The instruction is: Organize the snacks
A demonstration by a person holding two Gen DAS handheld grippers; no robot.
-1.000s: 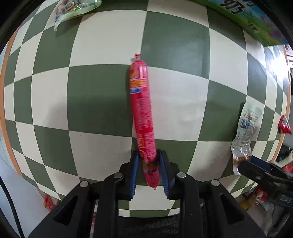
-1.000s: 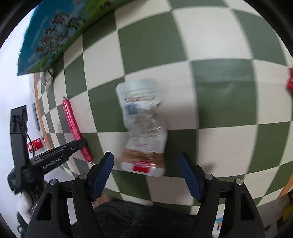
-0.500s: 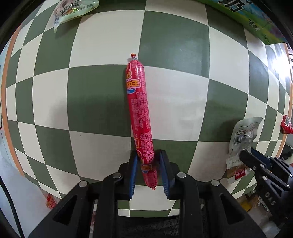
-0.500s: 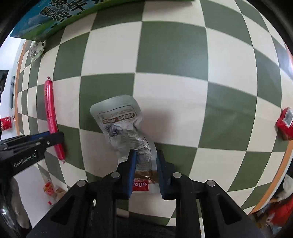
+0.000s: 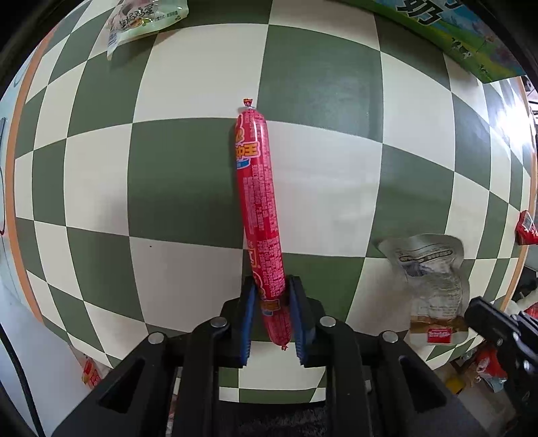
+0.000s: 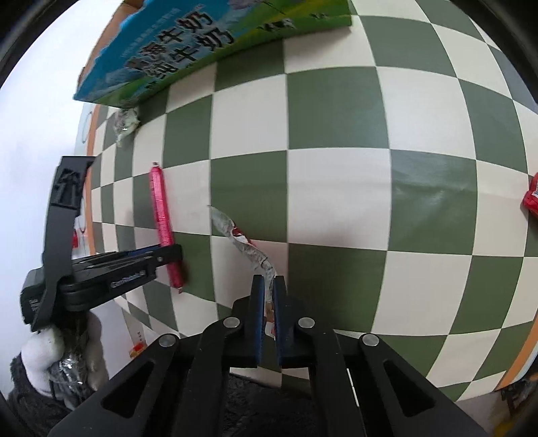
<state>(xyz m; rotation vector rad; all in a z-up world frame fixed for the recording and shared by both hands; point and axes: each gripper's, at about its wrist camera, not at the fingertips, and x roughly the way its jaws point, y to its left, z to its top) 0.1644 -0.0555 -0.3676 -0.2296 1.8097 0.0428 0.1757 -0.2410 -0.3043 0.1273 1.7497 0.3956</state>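
Observation:
My left gripper [image 5: 270,292] is shut on the near end of a long red sausage stick [image 5: 260,215], which points away over the green and white checkered table. The sausage also shows in the right wrist view [image 6: 162,215], with the left gripper [image 6: 168,253] on it. My right gripper [image 6: 267,285] is shut on the near end of a clear plastic snack pouch [image 6: 245,245], seen edge-on and lifted. The pouch also shows in the left wrist view [image 5: 433,282] at the right, with the right gripper [image 5: 477,314] at its lower end.
A blue and green milk carton box [image 6: 208,43] stands at the table's far side. A pale green snack bag [image 5: 144,20] lies at the far left. A small red packet [image 6: 531,198] lies at the right edge. More packets lie below the table's near edge [image 5: 90,373].
My right gripper closed on the clear pouch and lifted and turned it edge-on. My left gripper stays shut on the sausage, which has shifted little.

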